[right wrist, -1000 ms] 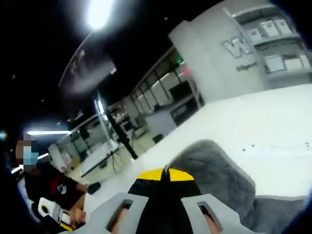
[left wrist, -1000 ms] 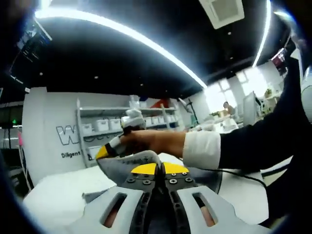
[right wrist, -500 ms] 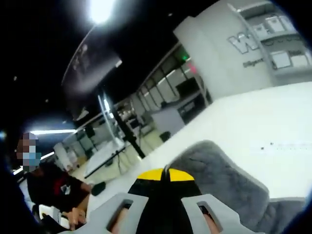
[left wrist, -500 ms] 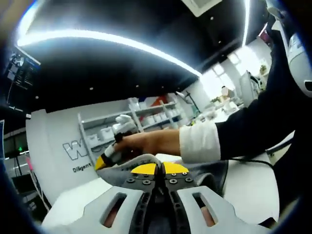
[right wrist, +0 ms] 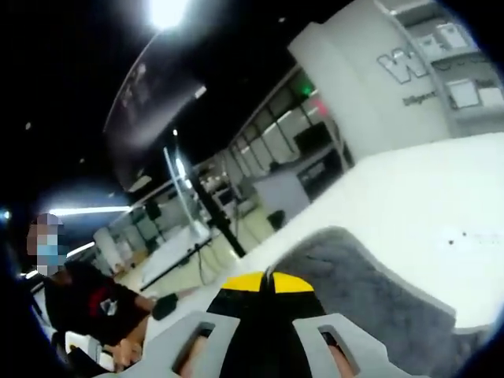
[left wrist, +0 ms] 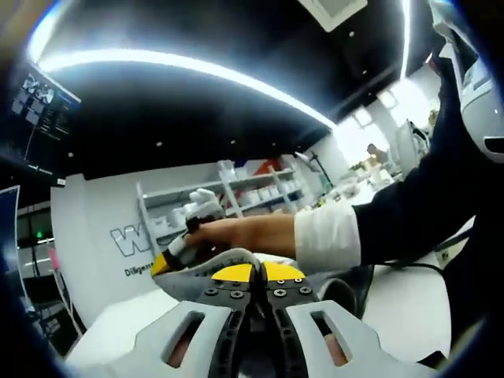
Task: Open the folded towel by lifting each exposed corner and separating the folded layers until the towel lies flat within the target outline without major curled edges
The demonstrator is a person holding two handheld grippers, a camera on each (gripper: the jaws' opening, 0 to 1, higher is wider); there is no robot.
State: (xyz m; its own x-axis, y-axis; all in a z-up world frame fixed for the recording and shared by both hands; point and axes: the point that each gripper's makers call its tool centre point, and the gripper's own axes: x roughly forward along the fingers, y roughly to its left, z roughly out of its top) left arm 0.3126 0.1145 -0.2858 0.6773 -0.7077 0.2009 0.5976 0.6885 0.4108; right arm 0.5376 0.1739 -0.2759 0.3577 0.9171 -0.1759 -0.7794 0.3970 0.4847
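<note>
Left gripper view, hand [left wrist: 236, 234], sleeve [left wrist: 409, 213] over towel [left wrist: 206, 268]

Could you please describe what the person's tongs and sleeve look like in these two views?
Each set of tongs has pale grey jaws with slotted cut-outs, dark screws and yellow tips over a black centre: the left tongs and right tongs. In the left gripper view the right tongs also show yellow and black parts. The person's sleeve is dark with a white cuff; a dark cable runs below it.
</note>
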